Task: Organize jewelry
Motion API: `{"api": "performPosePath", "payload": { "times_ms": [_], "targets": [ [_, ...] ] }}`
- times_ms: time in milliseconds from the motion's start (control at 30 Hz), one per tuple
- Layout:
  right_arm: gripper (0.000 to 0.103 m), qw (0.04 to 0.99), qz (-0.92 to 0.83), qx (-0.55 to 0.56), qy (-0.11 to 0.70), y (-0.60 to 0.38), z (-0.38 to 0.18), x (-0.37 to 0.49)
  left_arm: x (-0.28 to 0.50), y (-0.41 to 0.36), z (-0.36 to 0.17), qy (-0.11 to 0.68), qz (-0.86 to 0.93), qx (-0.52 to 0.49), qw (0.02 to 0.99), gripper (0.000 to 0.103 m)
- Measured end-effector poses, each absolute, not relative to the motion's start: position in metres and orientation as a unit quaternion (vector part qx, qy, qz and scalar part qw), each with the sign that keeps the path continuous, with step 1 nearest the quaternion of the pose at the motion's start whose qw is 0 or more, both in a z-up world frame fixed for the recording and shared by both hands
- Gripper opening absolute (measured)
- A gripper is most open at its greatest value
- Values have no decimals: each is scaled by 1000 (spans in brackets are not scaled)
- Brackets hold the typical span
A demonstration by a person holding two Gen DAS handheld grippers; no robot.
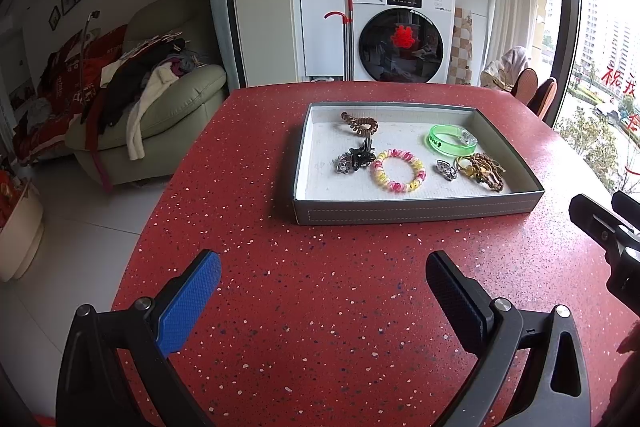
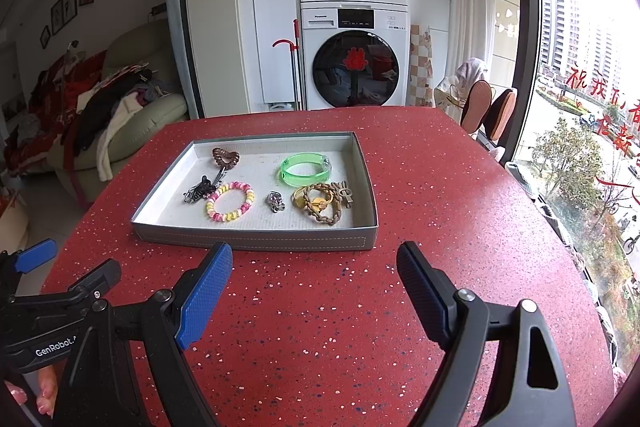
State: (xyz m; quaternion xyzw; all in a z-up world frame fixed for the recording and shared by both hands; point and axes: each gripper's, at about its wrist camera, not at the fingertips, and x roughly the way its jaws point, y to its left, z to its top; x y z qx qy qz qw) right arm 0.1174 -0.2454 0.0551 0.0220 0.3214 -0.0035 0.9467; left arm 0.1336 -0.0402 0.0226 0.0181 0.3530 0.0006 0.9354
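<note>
A shallow grey tray [image 2: 256,241] with a white lining is set on the red speckled worktop [image 2: 320,327], ahead of both pairs of jaws and touched by neither. Inside it the jewelry is laid loose: a pink and yellow spiral band [image 2: 230,201] nearest the gap of the right jaws, a small silver charm [image 2: 276,201] just beside it, a tangle of brown braided cord and gold rings [image 2: 322,203] towards the tray's right wall, a translucent green bangle [image 2: 306,169] further back, a brown coiled hair tie [image 2: 225,157] at the far left, and a dark clip with silver parts [image 2: 200,189] in front of that. No writing can be read on the pieces. Beyond the worktop two white stacked laundry machines [image 2: 352,27] are seen; "Panasonic" is printed on the lower one, though small, and red paper-cut characters are stuck on both round doors. Red Chinese characters are pasted on the window glass [image 2: 592,83] to the right. "GenRobot" is printed in white on the left gripper [image 1: 322,283] body, seen at the left edge of the right wrist view, with fingertips of a hand [image 2: 44,397] below it. The right gripper [image 2: 314,267] is held tilted down over the worktop with its jaws wide apart and nothing between them; the left jaws are likewise spread and empty, short of the tray's near wall.
</note>
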Motion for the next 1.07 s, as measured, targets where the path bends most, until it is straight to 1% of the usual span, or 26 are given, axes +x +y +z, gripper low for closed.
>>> {"api": "performPosePath", "payload": {
  "times_ms": [1067],
  "targets": [
    [87, 946, -3, 22, 323, -245, 50, 117, 134, -38, 18, 356, 1, 16, 934, 103]
  ]
}}
